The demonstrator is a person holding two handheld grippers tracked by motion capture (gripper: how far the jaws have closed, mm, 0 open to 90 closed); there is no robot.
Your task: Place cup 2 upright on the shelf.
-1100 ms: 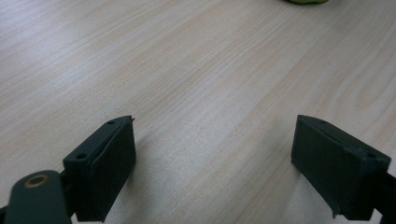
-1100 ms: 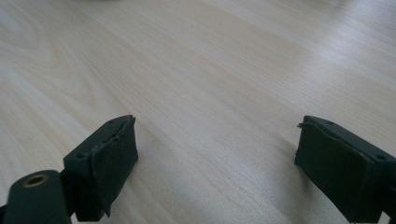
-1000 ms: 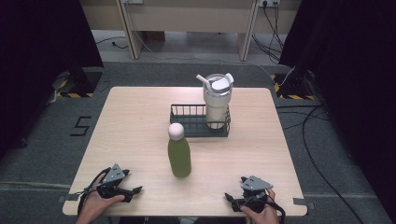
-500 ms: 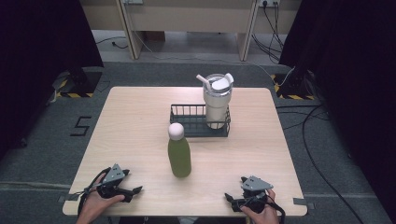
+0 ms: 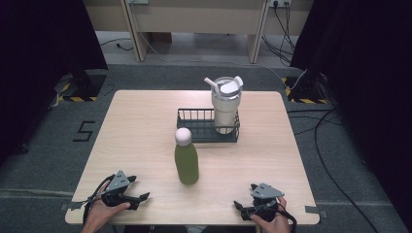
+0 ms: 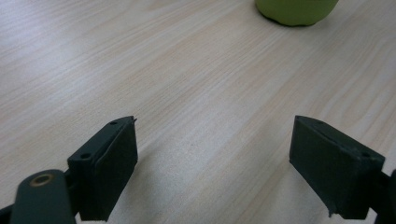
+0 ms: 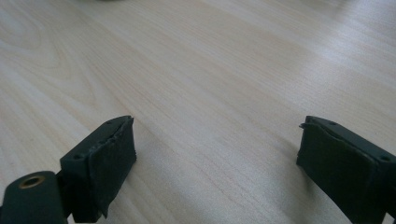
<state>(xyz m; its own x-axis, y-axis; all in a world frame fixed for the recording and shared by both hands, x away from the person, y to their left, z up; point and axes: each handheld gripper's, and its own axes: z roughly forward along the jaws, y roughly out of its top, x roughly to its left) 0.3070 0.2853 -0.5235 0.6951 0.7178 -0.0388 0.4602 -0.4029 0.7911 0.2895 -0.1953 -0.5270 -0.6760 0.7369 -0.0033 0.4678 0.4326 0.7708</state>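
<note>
A green bottle (image 5: 186, 162) with a white cap stands upright in the middle of the wooden table (image 5: 141, 126); its base shows at the top of the left gripper view as the bottle (image 6: 296, 10). My left gripper (image 5: 138, 189) rests at the near left corner, left of the bottle. Its jaws have just been closing, but the left gripper (image 6: 215, 158) is open over bare wood with nothing between them. My right gripper (image 5: 243, 196) lies at the near right edge. This right gripper (image 7: 217, 161) is also open and holds nothing.
A black wire basket (image 5: 194, 127) sits behind the bottle. A white tumbler (image 5: 226, 104) with a lid and straw stands upright in its right end. Cables and dark curtains surround the table on the floor.
</note>
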